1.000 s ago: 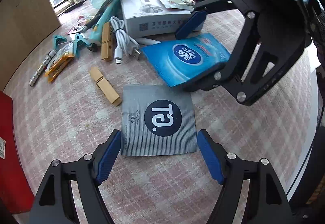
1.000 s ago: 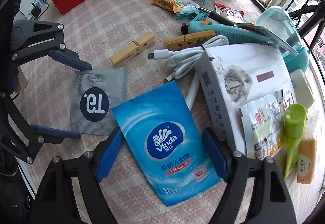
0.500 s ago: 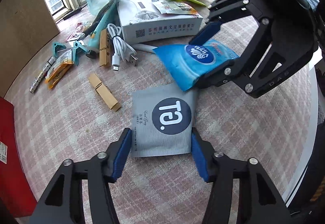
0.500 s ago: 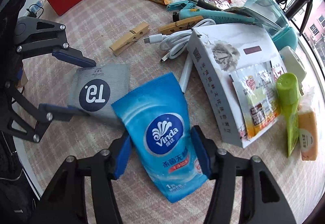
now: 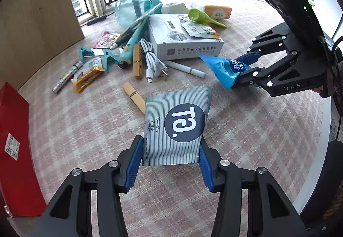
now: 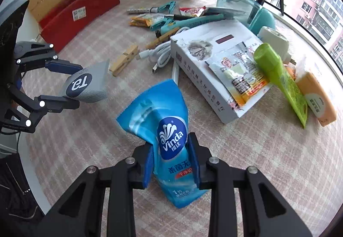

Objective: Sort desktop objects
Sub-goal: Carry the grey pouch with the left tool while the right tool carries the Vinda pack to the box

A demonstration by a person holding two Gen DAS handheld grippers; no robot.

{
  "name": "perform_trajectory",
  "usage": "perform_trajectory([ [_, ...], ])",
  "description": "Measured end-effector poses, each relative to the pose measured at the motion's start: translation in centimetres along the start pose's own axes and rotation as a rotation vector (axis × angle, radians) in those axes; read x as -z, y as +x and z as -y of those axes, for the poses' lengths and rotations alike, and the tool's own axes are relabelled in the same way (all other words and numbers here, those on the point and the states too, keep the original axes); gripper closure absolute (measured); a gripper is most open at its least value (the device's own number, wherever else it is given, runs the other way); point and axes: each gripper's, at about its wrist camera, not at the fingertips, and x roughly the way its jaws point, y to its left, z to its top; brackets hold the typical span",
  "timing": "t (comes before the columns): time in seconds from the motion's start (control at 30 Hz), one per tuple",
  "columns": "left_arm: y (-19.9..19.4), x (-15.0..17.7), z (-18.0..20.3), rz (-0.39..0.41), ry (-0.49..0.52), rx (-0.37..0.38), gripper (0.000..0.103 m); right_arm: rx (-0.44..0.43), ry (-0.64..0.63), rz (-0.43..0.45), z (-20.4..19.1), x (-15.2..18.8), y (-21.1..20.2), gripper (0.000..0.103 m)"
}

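A pink checked tablecloth (image 5: 246,142) is spread over the table, and most of the clutter is gathered toward the window side. A white box (image 6: 216,69) is laid flat there, with a snack sachet (image 6: 240,73) and a green tube (image 6: 280,78) resting on its top and an orange tissue pack (image 6: 319,99) just beside it. A coiled white USB cable (image 5: 152,61) and a white pen (image 5: 186,68) are seen against the box's near side. Two wooden clothespins are present: one (image 5: 136,61) beside the cable, the other (image 5: 134,97) lying alone, partly hidden behind the grey packet in the left wrist view. Teal clips (image 5: 94,54), a yellow snack packet (image 5: 88,73), a patterned stick (image 5: 66,78) and a teal container (image 6: 246,9) are scattered farther off. A red box (image 6: 81,15) is stood at the table's edge, well apart from the pile.

The grey packet (image 5: 175,127) is clamped between the blue pads of the left gripper (image 5: 170,161), whose jaws have just been closing and are set moderately apart on its width; the packet is tilted up off the cloth. The blue Vinda wipes pack (image 6: 165,136) is pinched at its middle by the right gripper (image 6: 171,164), whose jaws have just been closing to a narrow gap, so that the pack is crumpled and raised clear of the cloth.
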Motion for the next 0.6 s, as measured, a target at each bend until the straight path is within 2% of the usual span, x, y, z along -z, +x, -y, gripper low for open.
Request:
perform_trajectory([
  [0.1,-3.6,0.5,1.5,0.023,-0.02,-0.021,0.057,0.007,0.013,0.028,-0.3,-0.2,-1.4,0.075],
  [0.23,-5.1,1.2,0.1,0.056,-0.062,-0.036,0.057,0.0,0.043,0.065,-1.5,-0.5,-3.2,0.075],
  [0.3,-5.9,1.7,-1.0,0.067,-0.077,-0.053,0.056,0.008,0.052,0.089,-3.8,-2.0,-3.2,0.075],
  [0.43,-8.0,3.1,-3.5,0.086,-0.117,-0.097,0.056,0.009,0.068,0.112,-9.6,1.4,-3.6,0.075],
  [0.6,-12.4,5.3,-8.3,0.143,-0.204,-0.167,0.056,0.005,0.048,0.153,-15.5,-2.3,-4.1,0.075],
])
